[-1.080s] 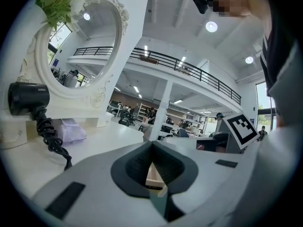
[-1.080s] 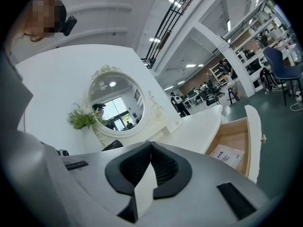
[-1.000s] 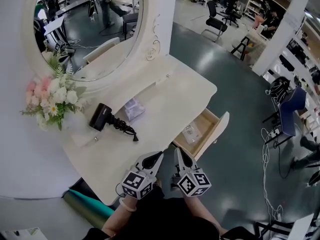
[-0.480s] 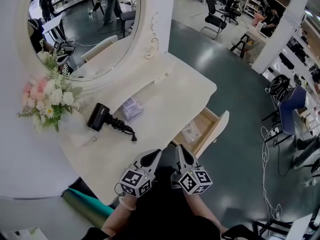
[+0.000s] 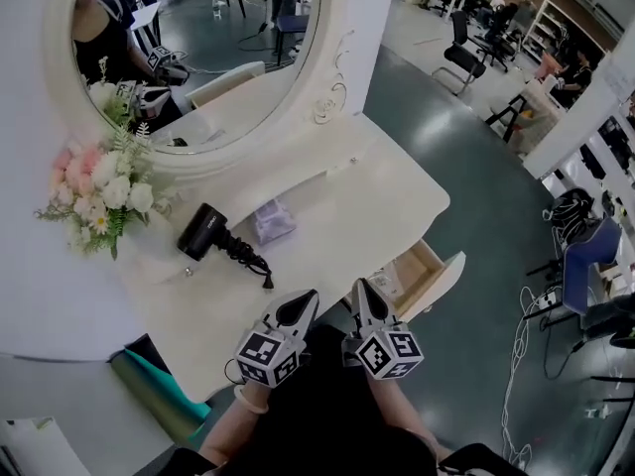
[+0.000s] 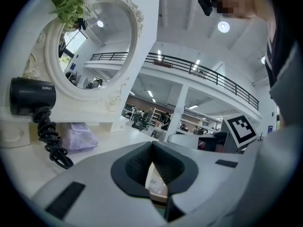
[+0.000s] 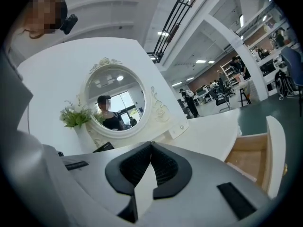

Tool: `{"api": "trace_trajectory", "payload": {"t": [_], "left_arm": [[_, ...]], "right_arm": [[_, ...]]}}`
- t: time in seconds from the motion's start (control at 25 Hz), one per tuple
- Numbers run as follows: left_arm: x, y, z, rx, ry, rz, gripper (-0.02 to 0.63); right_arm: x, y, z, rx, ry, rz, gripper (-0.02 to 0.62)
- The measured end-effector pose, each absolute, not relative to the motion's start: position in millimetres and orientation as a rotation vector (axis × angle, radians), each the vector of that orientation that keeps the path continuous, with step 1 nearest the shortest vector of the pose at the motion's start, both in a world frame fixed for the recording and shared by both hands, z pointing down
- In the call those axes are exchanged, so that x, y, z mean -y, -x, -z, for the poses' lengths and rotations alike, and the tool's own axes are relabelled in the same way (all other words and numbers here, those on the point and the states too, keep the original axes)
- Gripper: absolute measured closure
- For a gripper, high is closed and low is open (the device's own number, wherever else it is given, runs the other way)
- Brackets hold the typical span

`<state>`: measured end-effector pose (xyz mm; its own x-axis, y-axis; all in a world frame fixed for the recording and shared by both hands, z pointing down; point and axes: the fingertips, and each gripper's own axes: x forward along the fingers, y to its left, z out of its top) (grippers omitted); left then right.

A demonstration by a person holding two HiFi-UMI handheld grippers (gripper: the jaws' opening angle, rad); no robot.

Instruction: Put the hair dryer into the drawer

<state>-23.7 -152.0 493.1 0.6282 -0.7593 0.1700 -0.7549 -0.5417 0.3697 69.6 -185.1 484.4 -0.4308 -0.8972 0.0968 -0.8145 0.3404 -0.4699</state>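
Head view. The dryer (image 5: 202,233) lies on its side on the left part of the tabletop (image 5: 337,201), just beside the flowers (image 5: 99,181) and below the mirror (image 5: 198,58). Its cord (image 5: 248,259) trails in coils toward the front edge. A purple packet (image 5: 273,221) sits just right of it. The drawer (image 5: 437,271) stands pulled out under the right front edge — ready to receive the dryer, I judge. My left gripper (image 5: 304,297) and right gripper (image 5: 358,289) hang side by side over the front edge, well apart from the dryer, so no grasp has begun.

Left gripper view. The jaws are closed tip to tip on nothing. The dryer (image 6: 31,96) is far left and the cord (image 6: 52,145) hangs loose, so it will need to follow the dryer in.

Right gripper view. The jaws are closed and empty too — they must part before any pickup. The drawer (image 7: 255,160) shows open at the right.
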Motion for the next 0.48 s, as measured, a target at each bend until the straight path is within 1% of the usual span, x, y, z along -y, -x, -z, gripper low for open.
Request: {"api": "trace_trajectory", "payload": {"t": [0.24,0.48], "left_arm": [[178,35,-494,1.325,-2.377,0.023,0.581],[191,63,-497,1.483,-2.281,0.024,0.581]], "right_arm": [[221,-58,-484,-2.542,1.468,0.678,0.571],[237,-21,-492,-2.704,1.282,0.723,0.571]]}}
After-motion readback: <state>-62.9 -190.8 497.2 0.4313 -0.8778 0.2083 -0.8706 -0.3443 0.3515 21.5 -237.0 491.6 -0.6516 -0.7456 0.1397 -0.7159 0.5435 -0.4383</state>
